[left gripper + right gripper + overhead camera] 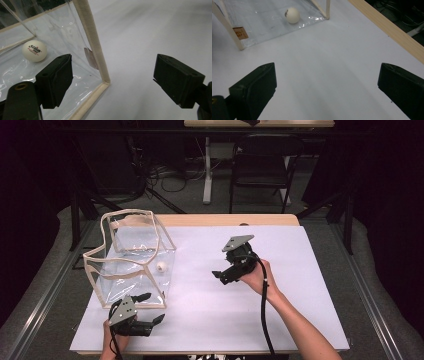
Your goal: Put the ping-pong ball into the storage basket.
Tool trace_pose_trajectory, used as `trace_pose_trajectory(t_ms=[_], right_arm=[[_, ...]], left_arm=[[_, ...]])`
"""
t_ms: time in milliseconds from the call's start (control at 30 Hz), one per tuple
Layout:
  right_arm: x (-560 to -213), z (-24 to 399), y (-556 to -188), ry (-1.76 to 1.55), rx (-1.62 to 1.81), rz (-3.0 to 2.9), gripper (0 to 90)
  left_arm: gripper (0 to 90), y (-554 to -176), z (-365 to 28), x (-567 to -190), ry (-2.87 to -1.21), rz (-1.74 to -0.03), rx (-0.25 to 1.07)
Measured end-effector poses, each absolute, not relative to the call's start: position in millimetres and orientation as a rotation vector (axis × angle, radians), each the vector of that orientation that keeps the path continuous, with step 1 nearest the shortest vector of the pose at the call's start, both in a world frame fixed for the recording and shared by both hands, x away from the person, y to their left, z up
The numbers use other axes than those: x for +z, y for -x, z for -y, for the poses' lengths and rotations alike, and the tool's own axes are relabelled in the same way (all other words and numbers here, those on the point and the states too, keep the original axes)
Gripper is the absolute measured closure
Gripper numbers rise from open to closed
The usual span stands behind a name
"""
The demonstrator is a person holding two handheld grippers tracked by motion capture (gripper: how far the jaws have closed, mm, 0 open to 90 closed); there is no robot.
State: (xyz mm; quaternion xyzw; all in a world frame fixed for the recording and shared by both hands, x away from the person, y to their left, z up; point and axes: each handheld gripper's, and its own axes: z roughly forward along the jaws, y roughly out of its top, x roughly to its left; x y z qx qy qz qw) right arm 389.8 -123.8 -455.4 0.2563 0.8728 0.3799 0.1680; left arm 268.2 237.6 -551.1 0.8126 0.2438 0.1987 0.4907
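**Clear bag and ball: where to take hold**

Here the clear plastic bag (132,257) stands on the left half of the white table (280,320), its open mouth upward and its cream fabric trim (91,40) running along every edge. Inside, on the bag's floor toward its right wall, lies a white ping-pong ball (161,267).

The left gripper (148,308) sits at the near left, just beside the bag's near right corner. Its jaws are spread wide and grasp nothing; in the left gripper view the vertical corner seam rises between them, one jaw in front of the clear wall, the other over bare table. The right gripper (218,276) hovers right of the bag, well apart from it, pointing left toward it, likewise released and empty.

The bag looks light and floppy: the film walls sag and the rim bows, so it will likely slide or buckle if pushed. The film also seems slippery, and the trimmed seam is probably the surest grip, being thicker and stiffer. The ball is very light, hard and smooth, and will likely roll at a touch; it should be pinched squarely across its middle, reached from above through the mouth.
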Motion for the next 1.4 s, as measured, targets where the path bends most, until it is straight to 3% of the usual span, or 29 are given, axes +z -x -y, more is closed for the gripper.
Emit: trace_pose_trajectory(t_ms=[1400], right_arm=[[-512.7, 190.5, -332.7, -0.855, 1.034, -2.42, 1.2]], left_arm=[[16.1, -268.9, -236.5, -551.4, -1.98, -0.594, 0.483]])
